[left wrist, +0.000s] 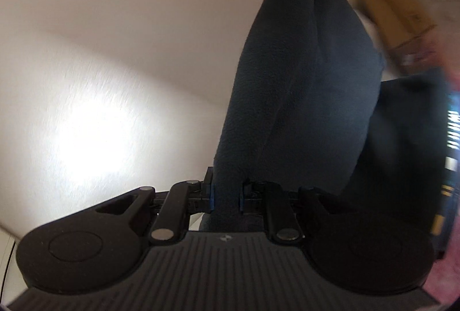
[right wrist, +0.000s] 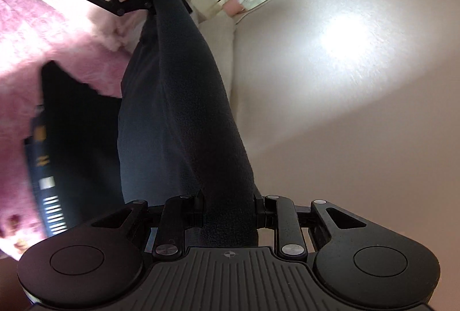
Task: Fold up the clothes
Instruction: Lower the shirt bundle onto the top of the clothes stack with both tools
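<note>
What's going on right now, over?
Left gripper and right gripper both shut on dark blue garment, stretched taut between them, lifted. Nothing in the way.
</note>
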The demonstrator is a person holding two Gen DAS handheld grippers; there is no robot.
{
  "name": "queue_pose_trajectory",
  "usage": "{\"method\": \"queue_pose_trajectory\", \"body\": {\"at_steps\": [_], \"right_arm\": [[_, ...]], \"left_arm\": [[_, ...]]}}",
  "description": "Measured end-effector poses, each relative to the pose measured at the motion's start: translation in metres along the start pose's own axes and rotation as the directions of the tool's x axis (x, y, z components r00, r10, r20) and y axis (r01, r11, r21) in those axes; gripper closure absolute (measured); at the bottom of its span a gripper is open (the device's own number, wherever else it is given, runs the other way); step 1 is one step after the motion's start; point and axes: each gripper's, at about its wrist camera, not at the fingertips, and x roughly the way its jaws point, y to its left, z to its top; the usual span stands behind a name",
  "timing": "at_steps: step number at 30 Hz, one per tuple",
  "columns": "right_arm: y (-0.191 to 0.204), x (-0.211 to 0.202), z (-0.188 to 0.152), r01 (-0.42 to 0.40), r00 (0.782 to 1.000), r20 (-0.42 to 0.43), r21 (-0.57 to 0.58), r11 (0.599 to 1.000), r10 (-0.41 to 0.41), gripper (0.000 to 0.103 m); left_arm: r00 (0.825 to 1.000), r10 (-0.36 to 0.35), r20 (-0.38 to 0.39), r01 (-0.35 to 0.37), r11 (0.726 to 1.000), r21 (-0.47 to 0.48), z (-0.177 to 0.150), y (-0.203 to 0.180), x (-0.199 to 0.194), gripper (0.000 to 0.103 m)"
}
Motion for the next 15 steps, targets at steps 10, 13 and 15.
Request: {"method": "queue_pose_trajectory", "body": {"at_steps": [10, 13, 15], "right_arm": [[0.14, 0.086, -0.081, -0.115, 0.993, -0.002, -0.115, 0.987, 0.116, 0.079], [0.172, 0.088, -0.095, -0.128, 0.992, -0.035, -0.131, 0.983, 0.124, 0.076], [0.179, 0.081, -0.098, -0.105, 0.994, -0.044, -0.123, 0.987, 0.101, 0.073]], "left_arm": [[0.976, -0.184, -0.116, 0.2, 0.969, 0.144, -0.066, -0.185, 0.032, 0.088], [0.983, -0.151, -0.105, 0.167, 0.972, 0.166, -0.075, -0.205, 0.026, 0.086], [0.984, -0.149, -0.093, 0.162, 0.975, 0.15, -0.079, -0.205, 0.022, 0.084]]}}
